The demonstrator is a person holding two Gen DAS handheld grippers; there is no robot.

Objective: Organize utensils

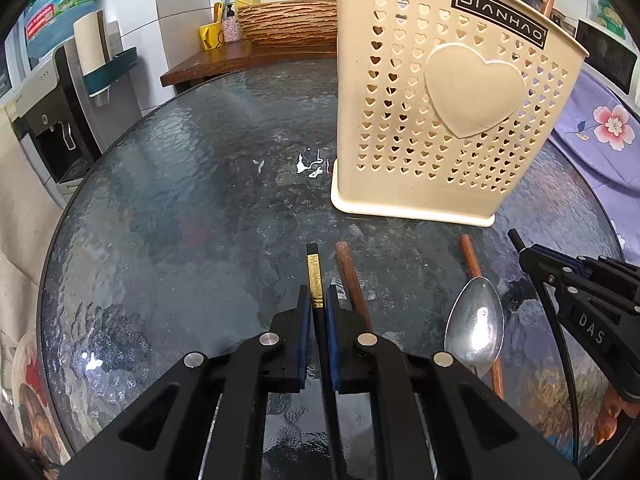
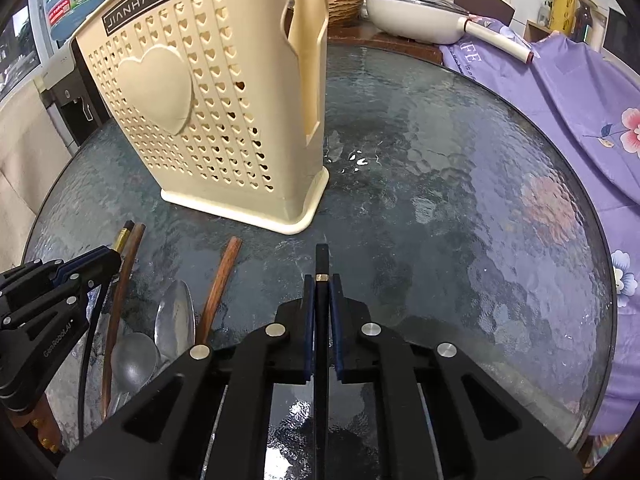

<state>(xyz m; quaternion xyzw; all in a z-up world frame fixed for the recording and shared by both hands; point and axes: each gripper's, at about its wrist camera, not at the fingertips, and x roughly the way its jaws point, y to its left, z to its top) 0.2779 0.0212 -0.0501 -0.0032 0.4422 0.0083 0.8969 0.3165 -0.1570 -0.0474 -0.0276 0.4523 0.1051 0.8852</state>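
Chopsticks are the job: the left gripper [image 1: 318, 300] is clenched on a black chopstick with a gold band [image 1: 313, 276], the right gripper [image 2: 322, 292] on another black chopstick [image 2: 321, 264], both low over the glass table [image 2: 460, 200] before the beige holder [image 1: 452, 92]. I'd lift each clear, tip it upright, and lower it into the holder without knocking the rim. The holder's top opening is cut off, and both chopsticks' rear ends hide under the grippers.

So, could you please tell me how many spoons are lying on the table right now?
2. The right wrist view shows a larger spoon with its bowl toward the holder and a smaller spoon just left of it, overlapping. More may be hidden behind the left gripper.
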